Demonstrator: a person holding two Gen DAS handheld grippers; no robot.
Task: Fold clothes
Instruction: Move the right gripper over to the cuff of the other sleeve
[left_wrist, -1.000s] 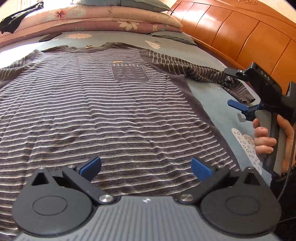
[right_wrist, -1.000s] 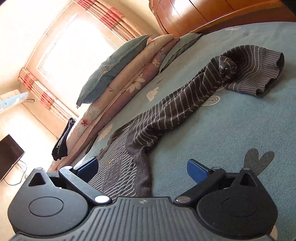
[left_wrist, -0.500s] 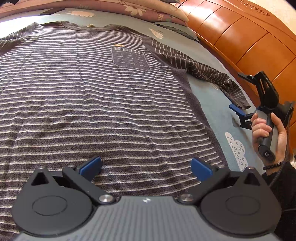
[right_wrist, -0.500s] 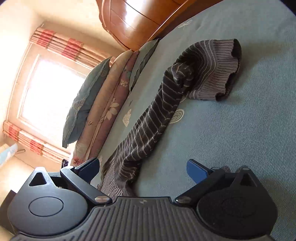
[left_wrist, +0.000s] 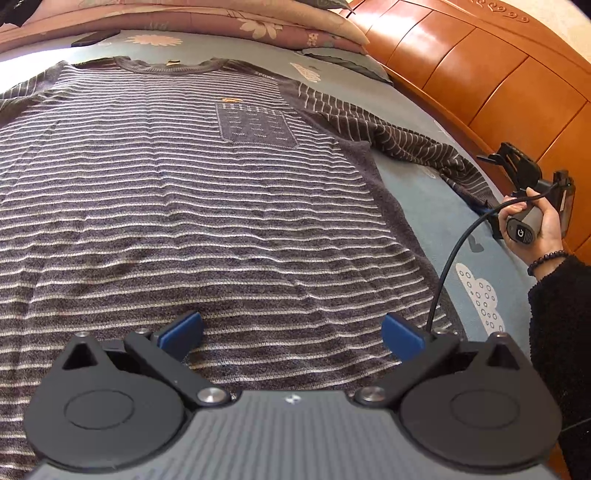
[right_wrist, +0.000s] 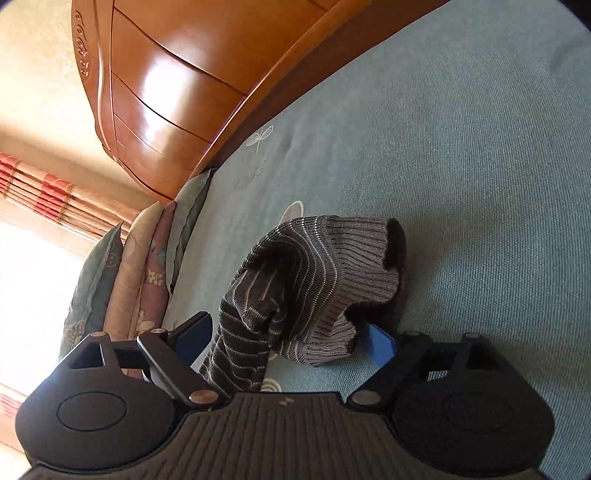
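Right gripper (right_wrist: 284, 341) now at sleeve cuff (right_wrist: 354, 280)

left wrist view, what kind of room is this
Most likely a bedroom: the striped sweater lies spread on a bed with a printed blue-grey sheet, floral pillows are stacked at the far end, and a curved wooden headboard runs along the right.
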